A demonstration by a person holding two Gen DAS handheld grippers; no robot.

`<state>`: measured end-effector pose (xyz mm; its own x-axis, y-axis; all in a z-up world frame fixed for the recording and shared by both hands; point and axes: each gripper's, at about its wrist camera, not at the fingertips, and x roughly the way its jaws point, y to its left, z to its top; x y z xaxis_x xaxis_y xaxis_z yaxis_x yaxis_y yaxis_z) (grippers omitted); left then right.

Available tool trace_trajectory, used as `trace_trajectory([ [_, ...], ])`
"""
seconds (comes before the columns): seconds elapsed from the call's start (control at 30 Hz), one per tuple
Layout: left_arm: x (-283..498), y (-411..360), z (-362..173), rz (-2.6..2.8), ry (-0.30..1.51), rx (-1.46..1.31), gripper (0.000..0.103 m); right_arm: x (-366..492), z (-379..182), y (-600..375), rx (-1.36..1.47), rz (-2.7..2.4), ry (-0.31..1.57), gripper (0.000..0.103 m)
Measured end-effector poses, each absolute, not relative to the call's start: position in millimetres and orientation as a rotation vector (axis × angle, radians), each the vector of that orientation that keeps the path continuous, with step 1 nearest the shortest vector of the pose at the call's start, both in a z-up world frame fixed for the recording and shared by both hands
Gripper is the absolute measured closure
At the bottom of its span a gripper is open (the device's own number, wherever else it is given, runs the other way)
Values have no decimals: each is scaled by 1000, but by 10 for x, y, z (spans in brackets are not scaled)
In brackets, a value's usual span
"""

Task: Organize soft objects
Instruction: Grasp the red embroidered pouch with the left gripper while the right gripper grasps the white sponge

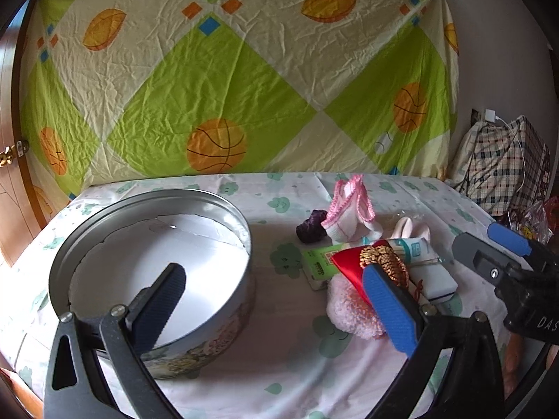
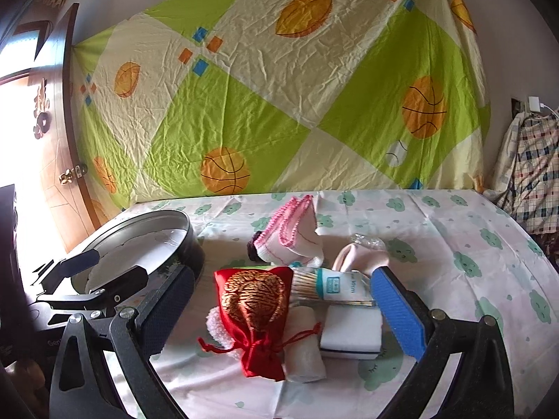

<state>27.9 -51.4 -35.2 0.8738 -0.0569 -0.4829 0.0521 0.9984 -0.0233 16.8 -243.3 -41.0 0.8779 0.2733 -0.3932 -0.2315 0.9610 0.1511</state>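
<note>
Both jaws wide, empty: left hand-held gripper [image 1: 279, 300] over round tin [image 1: 150, 244]; right hand-held gripper [image 2: 283, 314] framed red pouch [image 2: 258, 314].

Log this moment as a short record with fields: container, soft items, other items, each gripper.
container: round metal tin, open, only a white liner inside
soft items: red drawstring pouch, pink-edged cloth, fluffy pink piece, all outside the tin
other items: white sponge block, pack of sticks
left gripper: open, empty, beside the tin
right gripper: open, fingers either side of the pouch, not closed
</note>
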Motion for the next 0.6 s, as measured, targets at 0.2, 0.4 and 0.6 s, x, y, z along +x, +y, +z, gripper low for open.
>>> trace_trajectory([
  [0.2, 463, -861, -491, -115, 544, 33, 0, 250, -564, -2793, 148, 181, 453, 1],
  [0.4, 670, -1158, -611, -139, 574, 76, 0, 319, -691, -3068, 201, 134, 478, 1],
  [0.6, 863, -1298, -763, -180, 647, 83, 4, 375, -822, -3245, 222, 99, 503, 1],
])
